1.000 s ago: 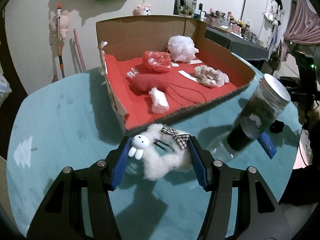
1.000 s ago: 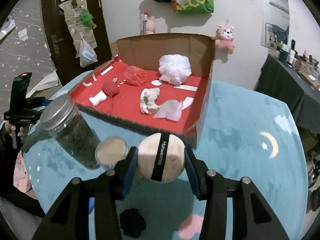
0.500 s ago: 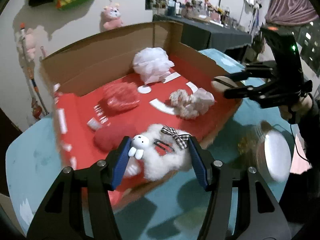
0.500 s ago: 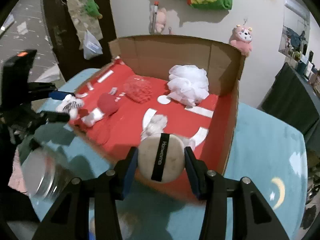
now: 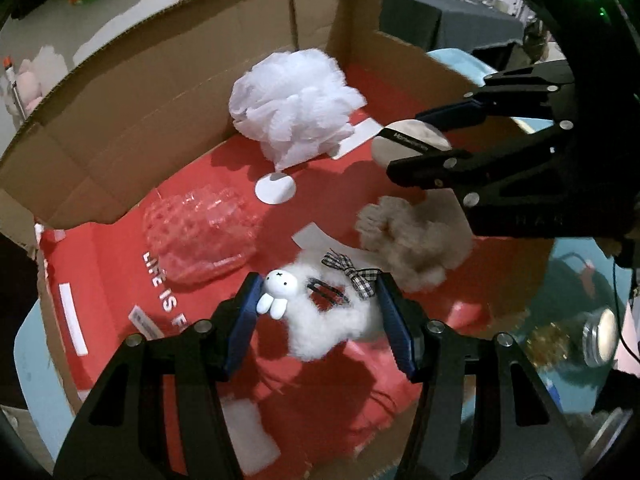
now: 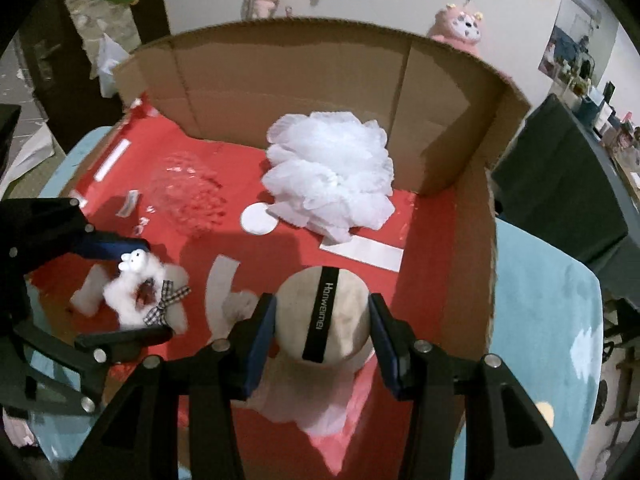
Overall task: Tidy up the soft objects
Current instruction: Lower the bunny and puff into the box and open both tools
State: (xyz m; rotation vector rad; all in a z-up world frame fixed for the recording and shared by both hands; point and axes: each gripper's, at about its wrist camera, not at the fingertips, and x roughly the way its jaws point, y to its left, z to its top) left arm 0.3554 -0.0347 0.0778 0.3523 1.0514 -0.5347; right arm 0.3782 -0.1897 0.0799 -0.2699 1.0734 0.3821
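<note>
My left gripper (image 5: 320, 294) is shut on a fluffy white scrunchie (image 5: 328, 328) with a small rabbit figure and a checked bow. It hangs over the red floor of the cardboard box (image 5: 160, 100). My right gripper (image 6: 322, 308) is shut on a round beige puff (image 6: 322, 316) with a black strap, over the box's right part. Each view shows the other hand: the right gripper (image 5: 412, 140) with the puff (image 5: 408, 138), the left gripper (image 6: 128, 292) with the scrunchie (image 6: 132, 300). A beige scrunchie (image 5: 412, 240) lies between them.
In the box lie a white mesh bath pouf (image 6: 328, 176) at the back, a clear bubbly wrap (image 5: 200, 236) to its left and a white foam piece (image 5: 248, 436) near the front. A glass jar (image 5: 596, 336) stands on the teal table (image 6: 540, 300) outside the box.
Both grippers have moved forward from above the teal table to above the box floor, each still carrying its object. The jar has slid to the edge of the left view.
</note>
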